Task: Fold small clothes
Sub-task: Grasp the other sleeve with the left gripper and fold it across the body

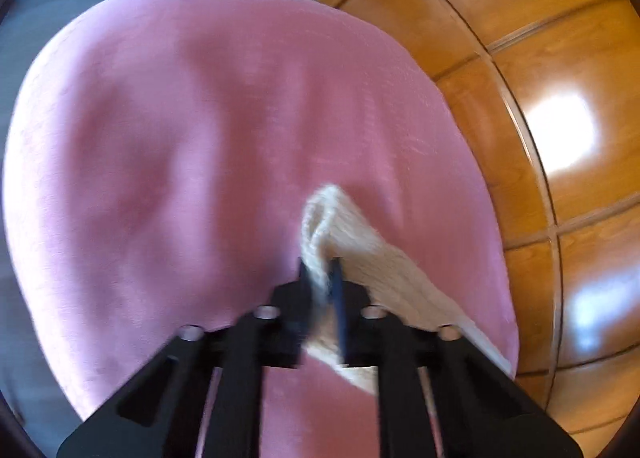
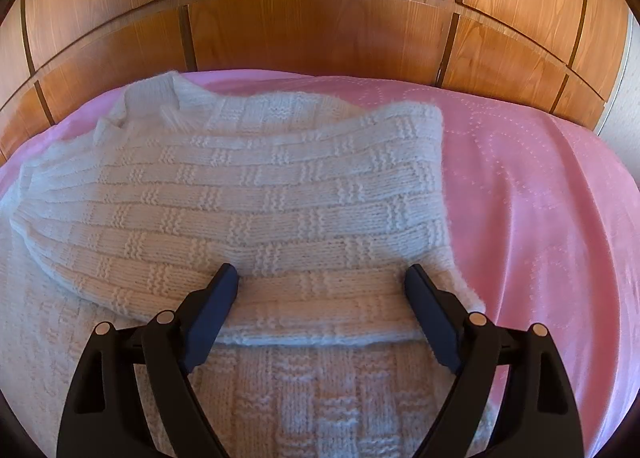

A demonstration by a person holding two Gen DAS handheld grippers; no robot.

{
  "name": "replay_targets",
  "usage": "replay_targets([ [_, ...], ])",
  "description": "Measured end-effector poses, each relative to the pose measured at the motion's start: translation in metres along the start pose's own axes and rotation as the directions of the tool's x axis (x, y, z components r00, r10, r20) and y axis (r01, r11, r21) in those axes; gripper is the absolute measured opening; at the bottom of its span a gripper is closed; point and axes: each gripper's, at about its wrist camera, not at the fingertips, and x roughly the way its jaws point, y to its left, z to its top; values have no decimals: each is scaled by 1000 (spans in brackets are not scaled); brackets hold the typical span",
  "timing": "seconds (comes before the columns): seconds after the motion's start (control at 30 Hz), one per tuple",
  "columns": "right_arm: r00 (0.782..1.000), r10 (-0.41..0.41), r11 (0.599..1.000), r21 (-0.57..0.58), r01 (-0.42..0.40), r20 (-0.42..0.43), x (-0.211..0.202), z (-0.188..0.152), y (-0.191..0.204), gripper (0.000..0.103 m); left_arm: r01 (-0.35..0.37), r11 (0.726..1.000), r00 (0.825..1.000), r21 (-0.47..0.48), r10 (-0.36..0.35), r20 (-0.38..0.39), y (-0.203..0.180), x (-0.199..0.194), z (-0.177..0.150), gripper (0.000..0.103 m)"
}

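My left tongs [image 1: 320, 278] clench a sweater [image 2: 240, 185] edge at five o'clock on the pink bed [image 2: 540, 197]. My right tongs [image 2: 322, 278] gape, released, above it. That thin pinch could slip, spoiling the fold.

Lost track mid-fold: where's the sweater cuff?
Left wrist view, low centre: the cuff is pinched in the left gripper over the pink bedspread.

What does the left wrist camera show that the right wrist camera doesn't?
Only the left wrist view shows the left gripper shut on a cream knitted edge, plus grey floor. Only the right wrist view shows the right gripper open over the white knitted sweater, with its folded sleeve and collar. Both show the pink bedspread and wooden panelling.
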Motion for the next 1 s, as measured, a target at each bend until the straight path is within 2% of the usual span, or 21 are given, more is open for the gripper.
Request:
replay_targets([
  [0.07, 1000, -2, 1000, -1, 2, 0, 0, 0, 1, 85, 33, 999, 999, 35, -33, 1, -14, -1, -7, 6],
  [0.13, 1000, -4, 1000, -2, 4, 0, 0, 0, 1, 86, 102, 992, 995, 77, -102, -9, -37, -6, -15, 6],
  [0.23, 1000, -1, 1000, 1, 1, 1, 0, 0, 0, 86, 192, 966, 981, 171, -191, -26, -80, -19, -35, 5],
  [0.3, 1000, 1, 1000, 1, -1, 1, 0, 0, 0, 86, 288, 932, 958, 220, -278, -72, -115, -26, -56, 5],
  [0.4, 1000, 6, 1000, 5, -6, 2, 1, 0, -1, 86, 376, 880, 926, 292, -350, -139, -162, -29, -95, 5],
  [0.47, 1000, 8, 1000, 7, -8, 2, 0, 0, -1, 86, 450, 819, 892, 355, -395, -219, -201, -27, -135, 5],
  [0.5, 1000, 9, 1000, 8, -9, 3, 0, 0, -2, 86, 470, 793, 881, 387, -399, -253, -219, -24, -156, 5],
  [0.57, 1000, 12, 1000, 10, -12, 3, 0, 0, -2, 86, 504, 758, 860, 414, -398, -318, -248, -13, -188, 5],
  [0.67, 1000, 17, 1000, 13, -17, 2, 0, 0, -3, 86, 539, 710, 831, 454, -361, -422, -281, 10, -247, 5],
  [0.77, 1000, 24, 1000, 18, -24, 2, 1, 0, -4, 86, 528, 671, 833, 520, -288, -473, -300, 30, -297, 5],
  [0.8, 1000, 27, 999, 20, -27, 2, 1, 0, -4, 86, 512, 661, 838, 549, -243, -489, -303, 39, -314, 5],
  [0.83, 1000, 31, 999, 22, -31, 2, 1, 0, -5, 86, 504, 655, 840, 563, -220, -496, -303, 43, -325, 8],
  [0.87, 999, 34, 999, 25, -34, 2, 1, 0, -5, 86, 502, 646, 840, 575, -205, -503, -302, 47, -331, 20],
  [0.9, 999, 36, 999, 26, -36, 3, 1, 0, -5, 86, 499, 639, 840, 585, -193, -506, -300, 48, -337, 26],
  [0.93, 999, 38, 999, 28, -38, 3, 1, -1, -6, 86, 494, 638, 843, 591, -186, -505, -294, 47, -339, 36],
  [0.97, 999, 37, 999, 27, -37, 3, 0, 0, -5, 86, 490, 642, 846, 590, -187, -499, -287, 43, -341, 43],
  [1.0, 999, 36, 999, 27, -36, 2, 1, 0, -5, 86, 490, 645, 847, 587, -192, -496, -278, 38, -341, 44],
])
